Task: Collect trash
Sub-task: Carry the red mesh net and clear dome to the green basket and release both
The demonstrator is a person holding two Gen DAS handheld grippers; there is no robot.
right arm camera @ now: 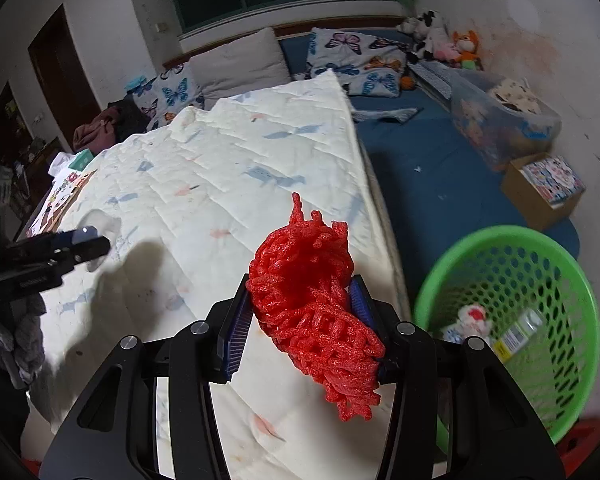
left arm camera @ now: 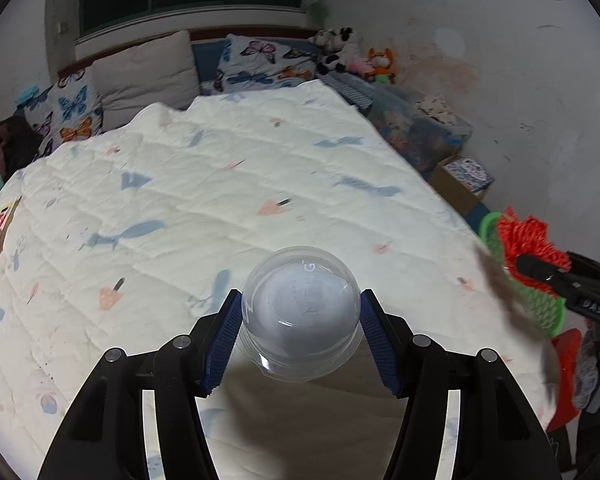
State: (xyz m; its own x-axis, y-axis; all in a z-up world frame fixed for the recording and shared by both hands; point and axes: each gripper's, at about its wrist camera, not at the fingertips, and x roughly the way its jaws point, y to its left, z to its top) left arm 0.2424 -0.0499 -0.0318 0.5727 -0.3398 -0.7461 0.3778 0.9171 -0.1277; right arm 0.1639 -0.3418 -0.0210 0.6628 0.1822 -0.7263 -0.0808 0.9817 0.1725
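Note:
My left gripper point(left arm camera: 300, 320) is shut on a clear plastic cup point(left arm camera: 300, 312), held bottom-forward above the white quilt point(left arm camera: 220, 184). My right gripper point(right arm camera: 300, 316) is shut on a red foam net point(right arm camera: 312, 304), held above the quilt's right edge point(right arm camera: 356, 184). A green perforated basket point(right arm camera: 512, 320) stands on the floor to the right of it, with a bottle and wrappers inside. The right gripper with the red net also shows at the right edge of the left wrist view point(left arm camera: 540, 264). The left gripper shows at the left of the right wrist view point(right arm camera: 76, 248).
Butterfly pillows point(left arm camera: 260, 60) and a beige pillow point(left arm camera: 148, 72) lie at the bed's head. Stuffed toys point(right arm camera: 444, 40), a clear storage bin point(right arm camera: 500, 120) and a cardboard box point(right arm camera: 544, 188) line the right wall. A blue sheet point(right arm camera: 428, 160) lies beside the quilt.

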